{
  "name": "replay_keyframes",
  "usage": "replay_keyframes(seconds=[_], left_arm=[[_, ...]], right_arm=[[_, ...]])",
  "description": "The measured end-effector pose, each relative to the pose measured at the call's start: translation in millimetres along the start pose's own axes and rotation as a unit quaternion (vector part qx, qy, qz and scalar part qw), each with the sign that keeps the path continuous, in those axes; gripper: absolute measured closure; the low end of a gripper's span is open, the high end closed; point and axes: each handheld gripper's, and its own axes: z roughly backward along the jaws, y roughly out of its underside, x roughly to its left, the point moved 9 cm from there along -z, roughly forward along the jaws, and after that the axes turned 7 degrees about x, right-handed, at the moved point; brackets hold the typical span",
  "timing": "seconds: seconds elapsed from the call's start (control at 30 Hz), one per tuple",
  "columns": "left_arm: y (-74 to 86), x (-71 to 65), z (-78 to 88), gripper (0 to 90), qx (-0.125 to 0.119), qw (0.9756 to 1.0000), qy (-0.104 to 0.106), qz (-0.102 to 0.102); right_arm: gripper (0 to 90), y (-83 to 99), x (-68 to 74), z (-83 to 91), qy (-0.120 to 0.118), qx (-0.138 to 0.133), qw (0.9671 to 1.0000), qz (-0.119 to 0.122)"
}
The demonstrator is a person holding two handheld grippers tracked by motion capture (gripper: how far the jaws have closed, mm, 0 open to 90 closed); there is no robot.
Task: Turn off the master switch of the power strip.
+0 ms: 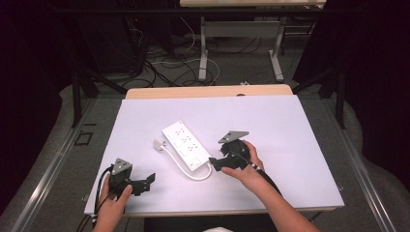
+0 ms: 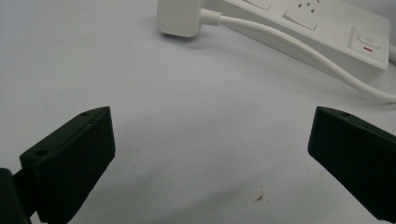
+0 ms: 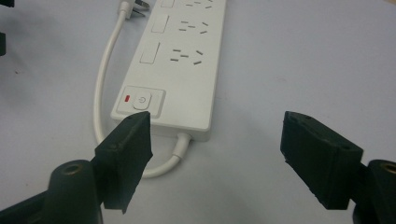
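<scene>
A white power strip [image 1: 186, 145] lies flat near the middle of the table [image 1: 290, 145], slanting from about 11 o'clock to 5 o'clock in the high view. It has three rows of sockets and a switch [image 3: 141, 100] with a small red mark at its near end. A white cord [image 1: 186, 169] comes out of that near end, bends round in a loop and runs back along the strip's left side to the white plug [image 1: 158, 144], which lies on the table just beside the strip at its 9 o'clock. The plug is not in any socket. The right gripper [image 1: 215, 163] is at the strip's 5 o'clock end, very close to the switch corner and the cord; its jaws are spread wide with nothing between them, and I cannot tell if one jaw touches the strip. The left gripper [image 1: 147, 181] sits well apart at about 7 o'clock from the strip, low over the table, pointing toward the plug, its jaws spread wide and empty too. I think the work has hardly begun: nothing is picked up yet. Grabbing the strip or the plug is still left to do.
</scene>
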Motion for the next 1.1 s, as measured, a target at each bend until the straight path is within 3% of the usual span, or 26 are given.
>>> replay_keyframes(seconds=[0.27, 0.33, 0.5, 0.73, 0.83, 1.03, 1.07, 1.1], left_arm=[[0.7, 0.0, 0.7, 0.8, 0.004, 1.0000, 0.002, 0.000], [0.7, 0.1, 0.6, 0.8, 0.004, 1.0000, 0.002, 0.001], [0.5, 0.2, 0.3, 0.8, 0.003, 1.0000, 0.001, -0.001], [0.4, 0.4, 0.4, 0.9, 0.001, 1.0000, 0.001, -0.001], [0.7, 0.5, 0.9, 0.9, 0.004, 1.0000, 0.002, -0.001], [0.7, 0.5, 0.8, 0.9, 0.004, 1.0000, 0.002, -0.002], [0.7, 0.4, 0.8, 0.9, 0.004, 1.0000, 0.002, -0.001], [0.7, 0.5, 0.8, 0.9, 0.004, 1.0000, 0.003, -0.002]], right_arm=[[31.6, -4.9, 7.7, -6.0, -0.008, 0.009, 0.9999, 0.011], [34.0, -6.1, 8.4, -9.6, -0.009, 0.011, 0.9995, 0.026], [43.3, -6.3, 15.1, -13.8, -0.024, 0.018, 0.9995, 0.014], [54.8, -8.5, 23.6, -23.6, -0.026, 0.035, 0.9985, 0.034], [56.7, -9.9, 26.0, -27.0, -0.027, 0.032, 0.9985, 0.036], [57.5, -10.4, 32.9, -31.9, -0.033, 0.053, 0.9973, 0.038], [57.4, -13.2, 32.5, -34.3, -0.031, 0.042, 0.9974, 0.049], [57.6, -13.0, 35.6, -34.3, -0.035, 0.053, 0.9974, 0.034]])
